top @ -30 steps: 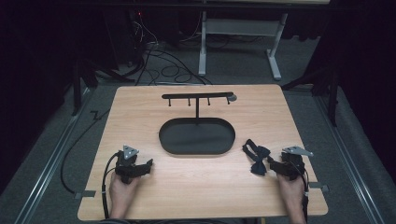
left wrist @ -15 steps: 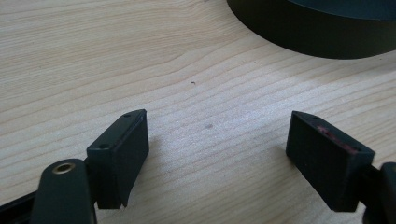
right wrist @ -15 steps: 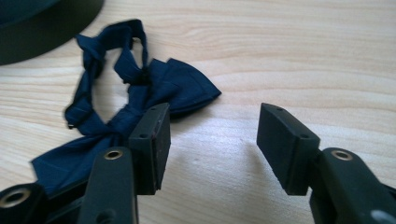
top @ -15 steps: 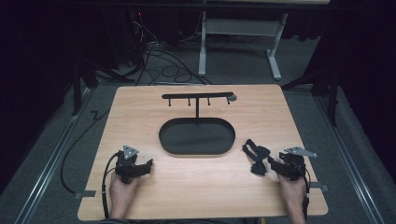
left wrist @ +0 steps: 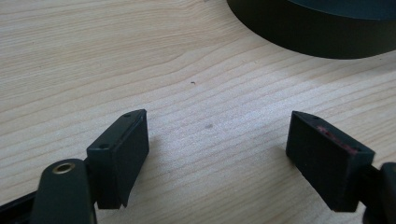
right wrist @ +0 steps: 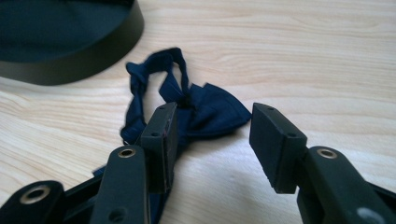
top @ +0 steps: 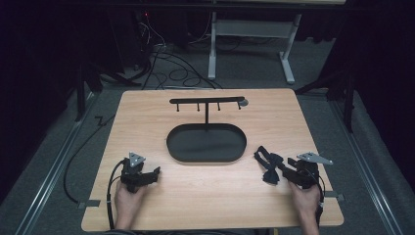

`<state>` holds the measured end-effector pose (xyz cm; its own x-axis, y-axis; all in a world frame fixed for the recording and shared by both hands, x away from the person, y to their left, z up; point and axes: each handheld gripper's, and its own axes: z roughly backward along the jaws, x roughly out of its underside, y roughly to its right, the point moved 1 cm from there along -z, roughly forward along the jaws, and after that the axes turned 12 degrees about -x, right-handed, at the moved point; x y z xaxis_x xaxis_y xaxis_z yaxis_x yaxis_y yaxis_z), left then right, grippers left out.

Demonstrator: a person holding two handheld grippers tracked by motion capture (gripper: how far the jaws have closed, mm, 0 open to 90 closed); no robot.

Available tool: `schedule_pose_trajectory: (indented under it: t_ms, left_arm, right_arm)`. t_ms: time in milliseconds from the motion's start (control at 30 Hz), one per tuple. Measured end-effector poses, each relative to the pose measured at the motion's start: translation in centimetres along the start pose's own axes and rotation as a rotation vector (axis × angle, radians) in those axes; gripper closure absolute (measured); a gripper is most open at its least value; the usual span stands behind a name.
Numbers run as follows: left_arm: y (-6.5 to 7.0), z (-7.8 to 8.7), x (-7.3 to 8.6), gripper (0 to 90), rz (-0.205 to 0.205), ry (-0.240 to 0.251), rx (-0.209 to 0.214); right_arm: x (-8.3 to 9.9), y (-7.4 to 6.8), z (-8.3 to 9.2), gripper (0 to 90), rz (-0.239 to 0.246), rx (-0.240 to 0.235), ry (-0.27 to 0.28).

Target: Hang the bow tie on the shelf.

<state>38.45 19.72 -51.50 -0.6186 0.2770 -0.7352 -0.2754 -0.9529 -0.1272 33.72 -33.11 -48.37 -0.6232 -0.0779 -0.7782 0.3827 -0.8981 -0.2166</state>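
Right gripper view: the right hand-held gripper [right wrist: 212,144] is being closed around the navy bow tie [right wrist: 205,109], not yet clamped.
Left hand-held gripper [left wrist: 217,149]: is being held released over the counter [left wrist: 93,56].

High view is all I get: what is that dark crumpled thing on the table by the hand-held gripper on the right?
Observer: A navy blue bow tie, with its strap looped behind it.
Operator: Is it grabbed yet?
Observer: Not gripped. The right hand-held gripper has just been closing its jaws with one wing of the bow tie between them, but a gap shows beside one pad.
Operator: And on the other side?
Observer: The left hand-held gripper is open over the bare wooden table, with nothing between its jaws.
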Motion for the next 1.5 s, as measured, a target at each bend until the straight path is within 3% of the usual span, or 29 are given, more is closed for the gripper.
schedule_pose_trajectory:
  t_ms: [467,767,1100,1500]
  left_arm:
    - [0.0,0.0,0.0,21.7,0.0,0.0,0.0]
    - [0.0,0.0,0.0,21.6,0.0,0.0,0.0]
    - [0.0,0.0,0.0,21.6,0.0,0.0,0.0]
    - [0.0,0.0,0.0,21.6,0.0,0.0,0.0]
  right_arm:
    - [-2.2,-1.2,-1.5,53.2,0.038,-0.075,-0.01]
    - [-3.5,-1.3,-3.2,55.9,0.023,-0.103,-0.041]
    - [-4.5,-0.8,-5.2,58.7,0.022,-0.09,-0.08]
    - [-3.8,0.1,-7.4,72.5,-0.011,-0.088,-0.168]
